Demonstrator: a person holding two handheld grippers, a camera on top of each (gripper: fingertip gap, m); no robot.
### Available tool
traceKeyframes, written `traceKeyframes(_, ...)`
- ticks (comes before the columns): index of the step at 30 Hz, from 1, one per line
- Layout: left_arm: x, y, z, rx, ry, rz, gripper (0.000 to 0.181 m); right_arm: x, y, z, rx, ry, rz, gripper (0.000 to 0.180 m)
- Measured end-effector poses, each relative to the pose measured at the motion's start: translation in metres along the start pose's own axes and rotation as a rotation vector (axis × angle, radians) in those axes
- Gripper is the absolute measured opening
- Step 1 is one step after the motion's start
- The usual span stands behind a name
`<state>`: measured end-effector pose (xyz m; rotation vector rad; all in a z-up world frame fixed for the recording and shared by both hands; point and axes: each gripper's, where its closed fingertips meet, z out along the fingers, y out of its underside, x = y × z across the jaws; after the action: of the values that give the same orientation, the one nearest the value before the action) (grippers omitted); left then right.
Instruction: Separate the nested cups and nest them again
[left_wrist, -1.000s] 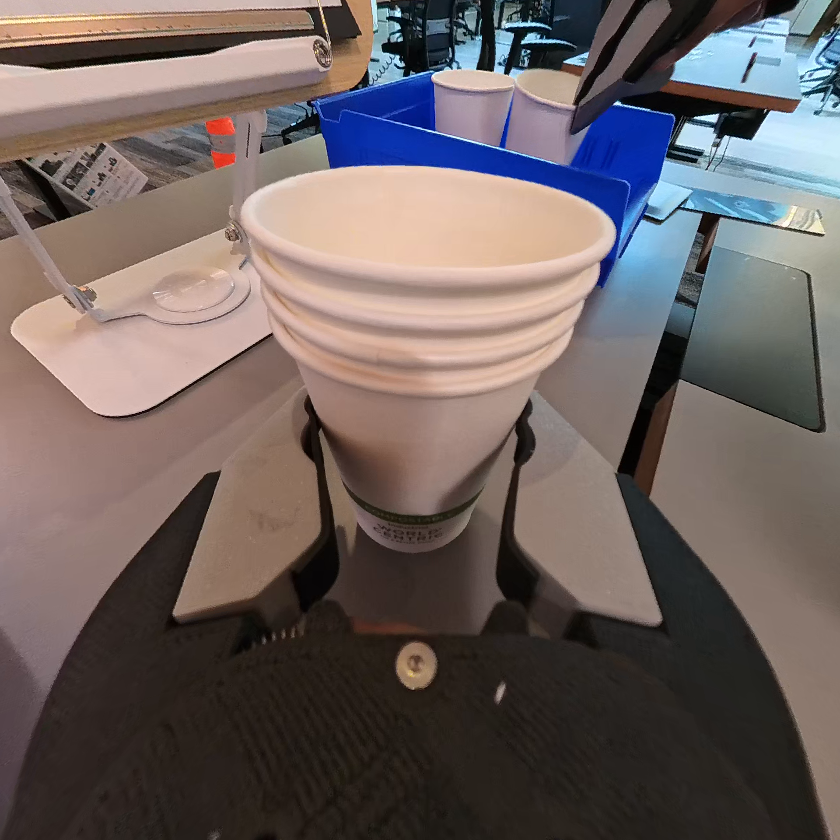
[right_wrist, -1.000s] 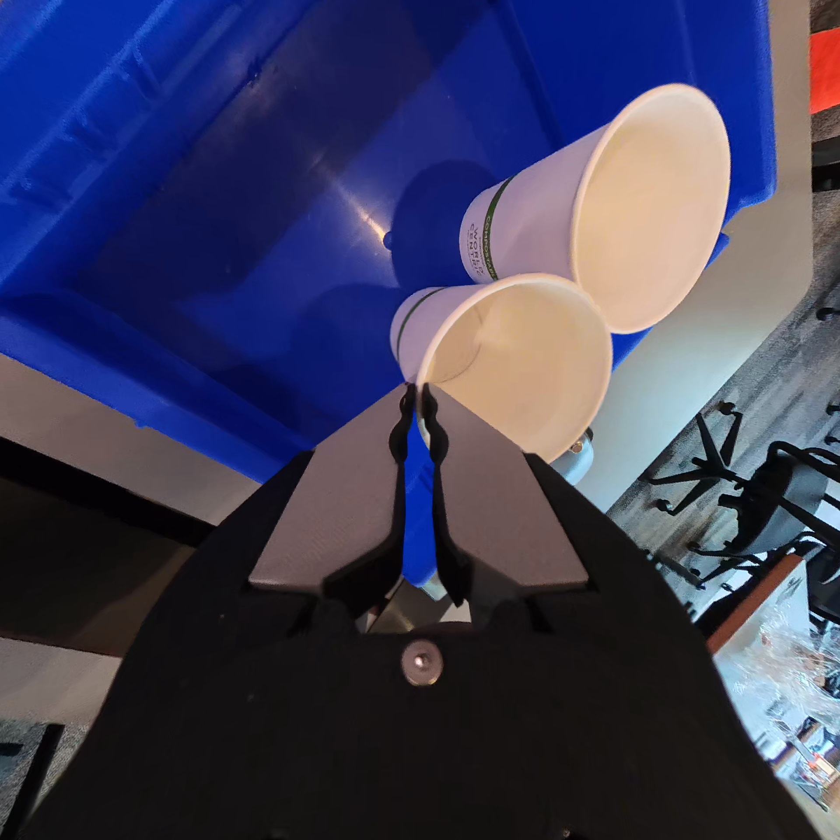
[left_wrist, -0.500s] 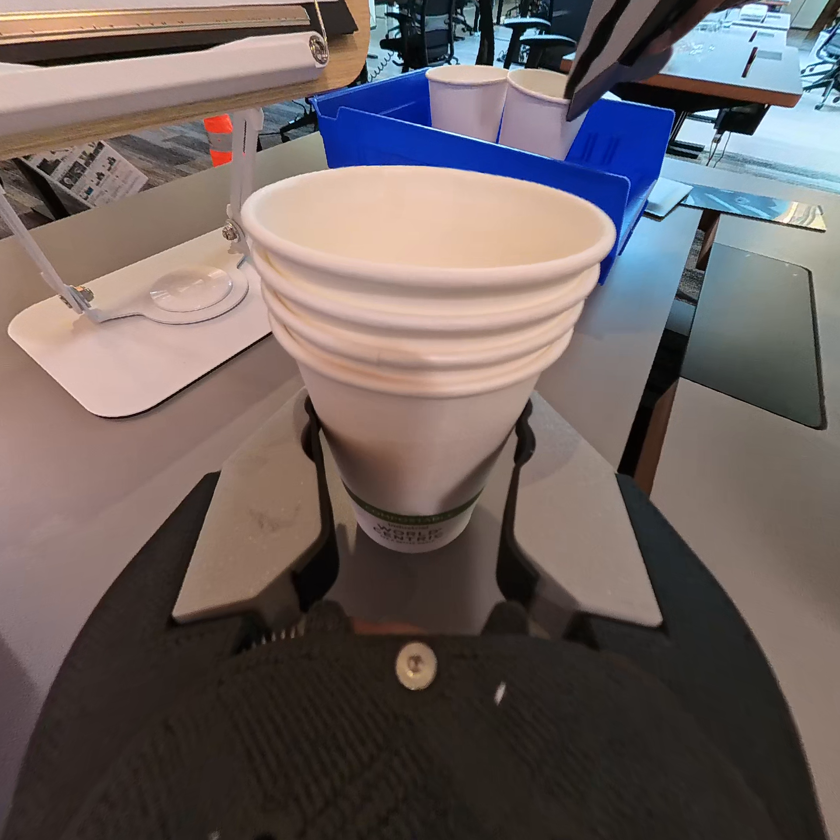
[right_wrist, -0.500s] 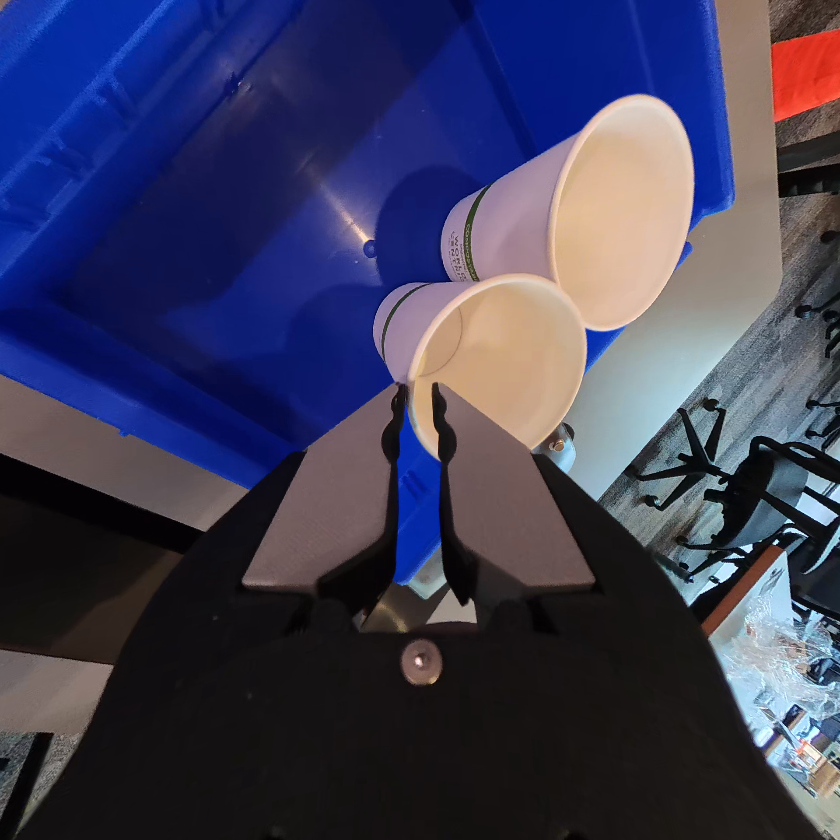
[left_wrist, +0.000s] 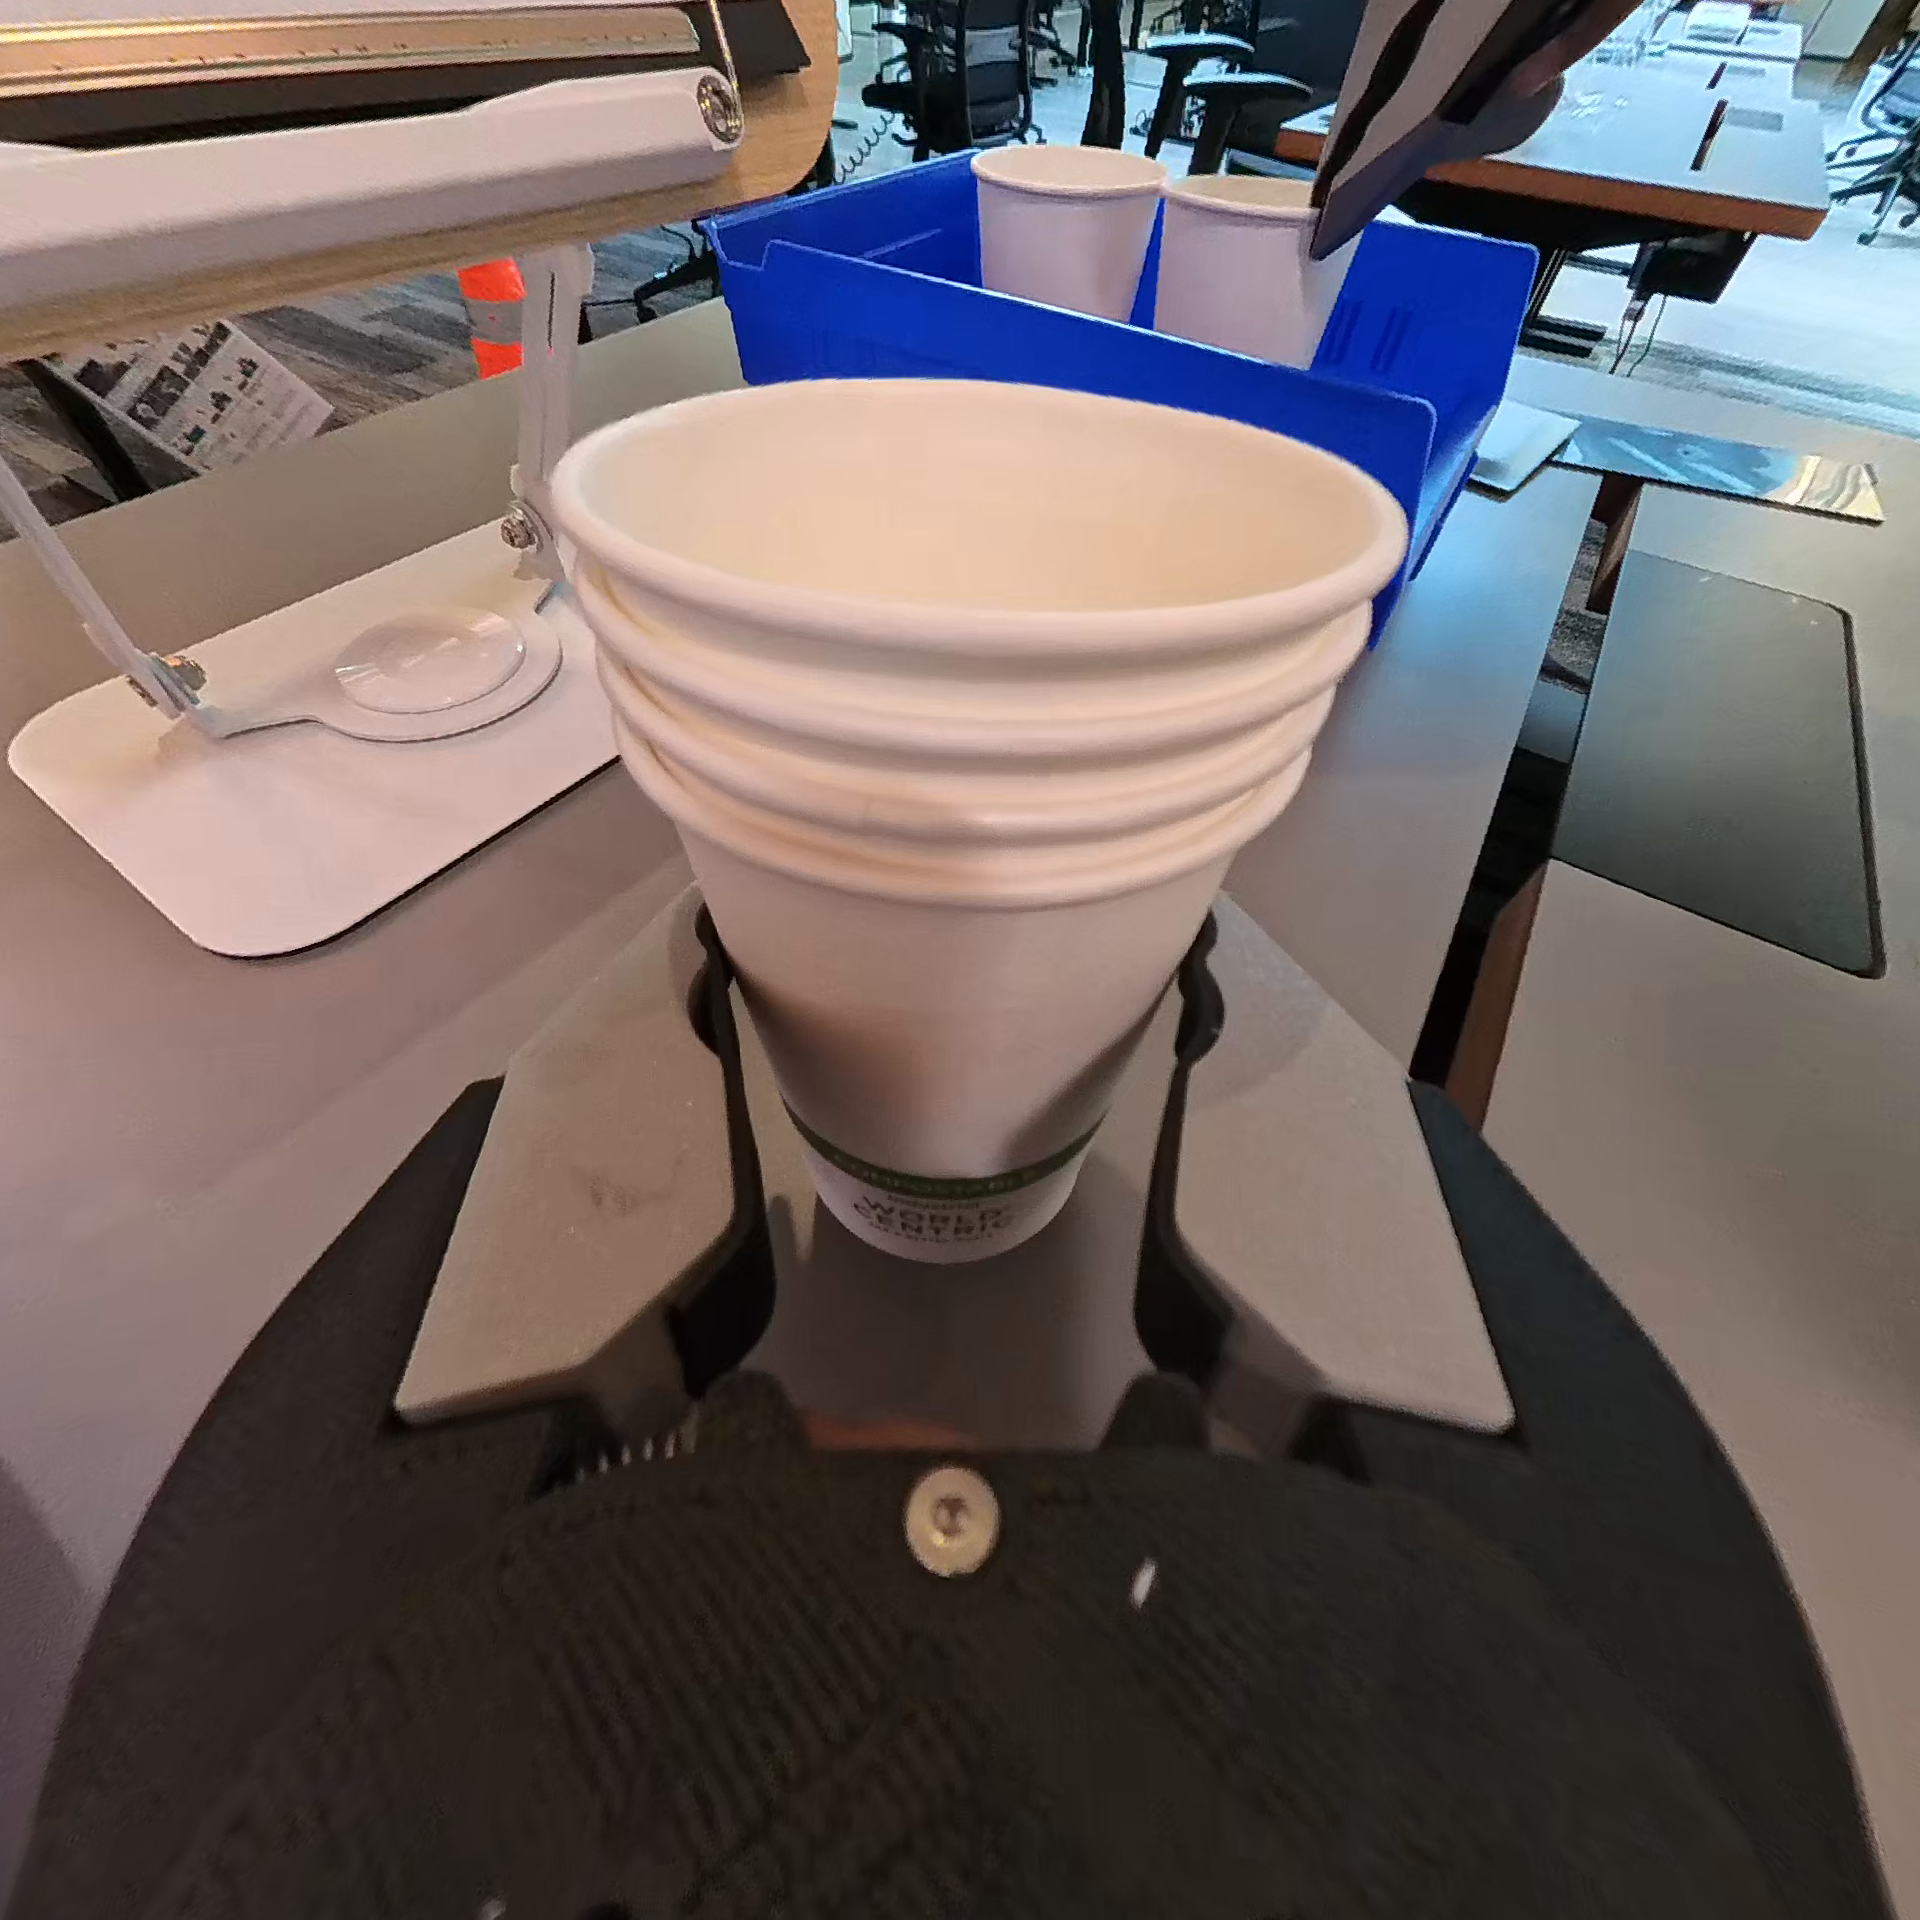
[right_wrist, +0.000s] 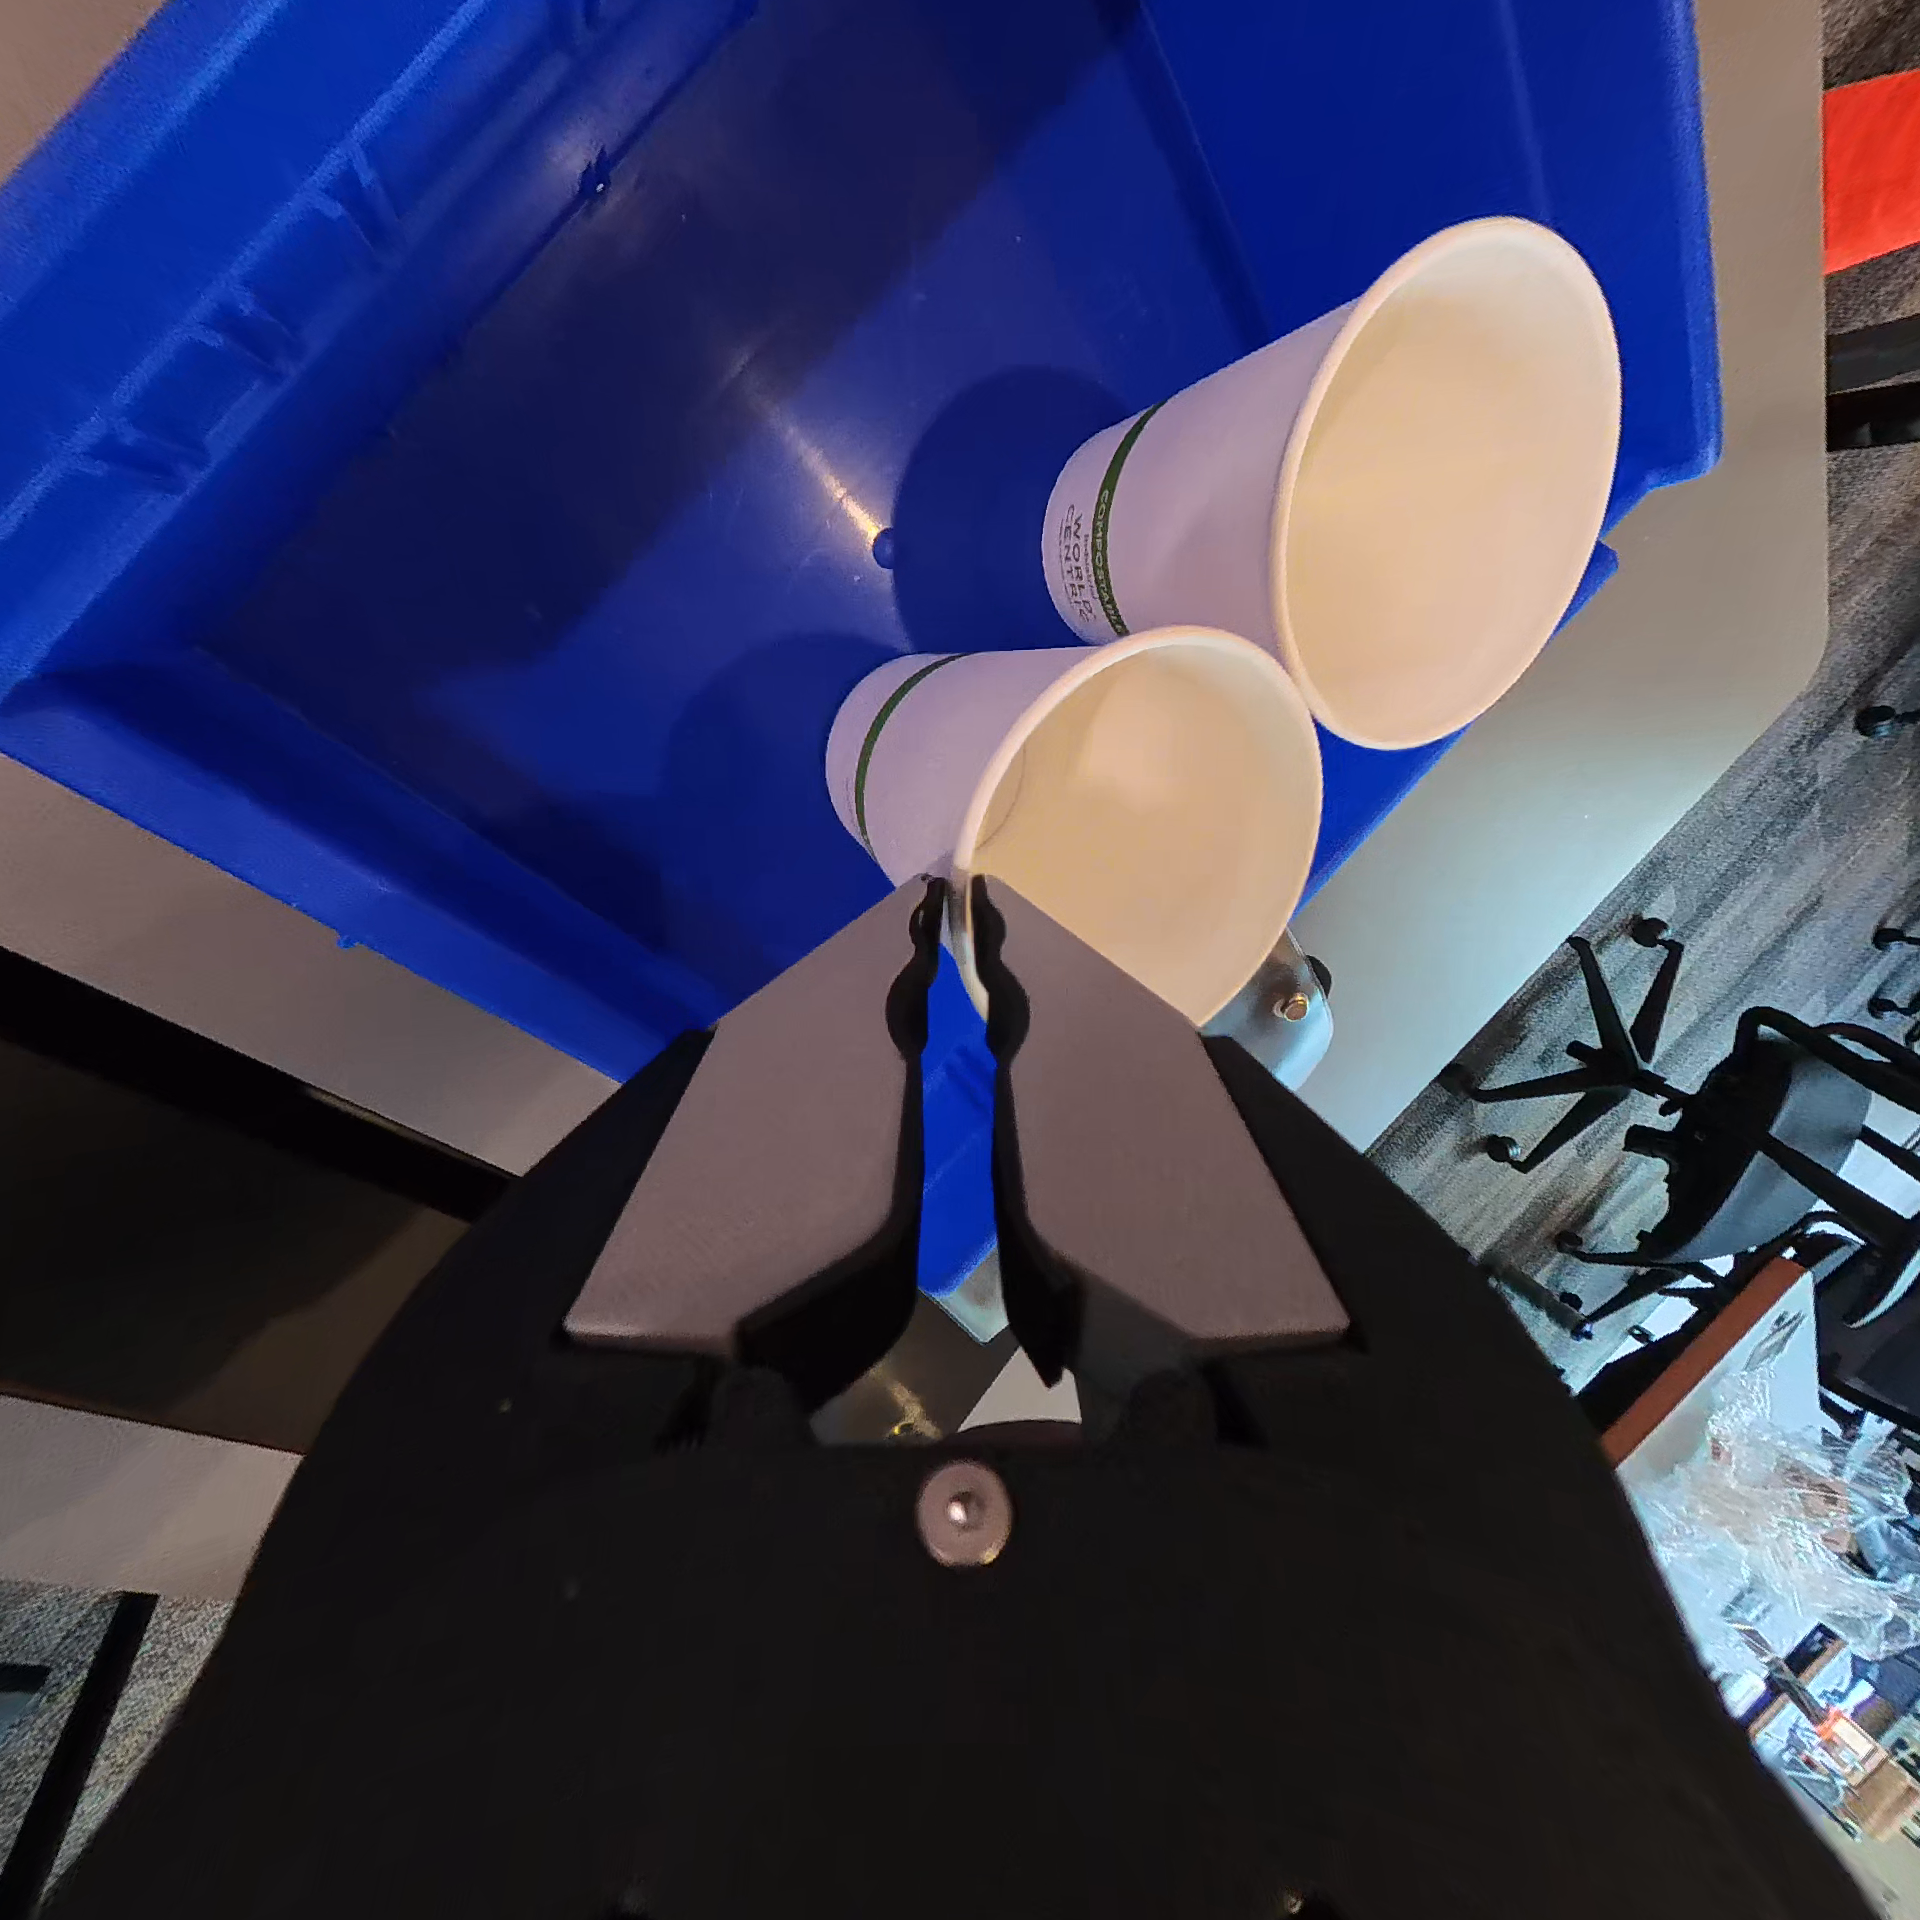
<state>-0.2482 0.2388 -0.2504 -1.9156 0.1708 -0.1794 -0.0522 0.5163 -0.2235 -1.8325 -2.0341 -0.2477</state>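
Observation:
My left gripper is shut on a stack of several nested white paper cups, gripping the lowest cup's wall, upright above the grey table. Behind it is a blue bin with two single cups standing in it. In the right wrist view I look down into the bin. My right gripper has its jaws almost together on the rim of the nearer cup. The other cup stands beside it, touching it. The right gripper's tip also shows in the left wrist view.
A white stand with a flat base and an arm overhead is to the left of the stack. A black mat lies on the table at the right. Office chairs stand on the floor beyond the table edge. About 35 cm separates my left fingertips from my right.
The right jaws opened a little around the cup rim half a second ago and have since narrowed on it again. The left gripper and its stack have barely moved.

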Motion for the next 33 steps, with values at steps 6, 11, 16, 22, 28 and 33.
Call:
traceKeyframes(6, 0.0, -0.001, -0.001, 0.005, -0.001, -0.002, 0.086, -0.004, 0.0, -0.004, 0.015, 0.002, 0.007, 0.018)
traceKeyframes(11, 0.002, 0.0, 0.0, 0.0, 0.003, 0.007, 0.086, -0.018, -0.02, -0.031, 0.126, -0.002, -0.023, 0.017)
traceKeyframes(16, 0.003, 0.0, 0.001, -0.004, 0.004, 0.016, 0.086, -0.092, -0.089, -0.092, 0.449, -0.14, -0.144, 0.016)
traceKeyframes(22, 0.003, 0.003, 0.002, -0.012, 0.001, 0.021, 0.086, -0.205, -0.169, -0.148, 0.73, -0.328, -0.324, 0.012)
traceKeyframes(28, 0.004, 0.001, 0.001, -0.008, 0.002, 0.021, 0.086, -0.247, -0.206, -0.143, 0.722, -0.367, -0.405, 0.014)
traceKeyframes(33, 0.008, 0.004, 0.003, -0.024, 0.008, 0.041, 0.086, -0.259, -0.217, -0.137, 0.694, -0.412, -0.406, 0.011)
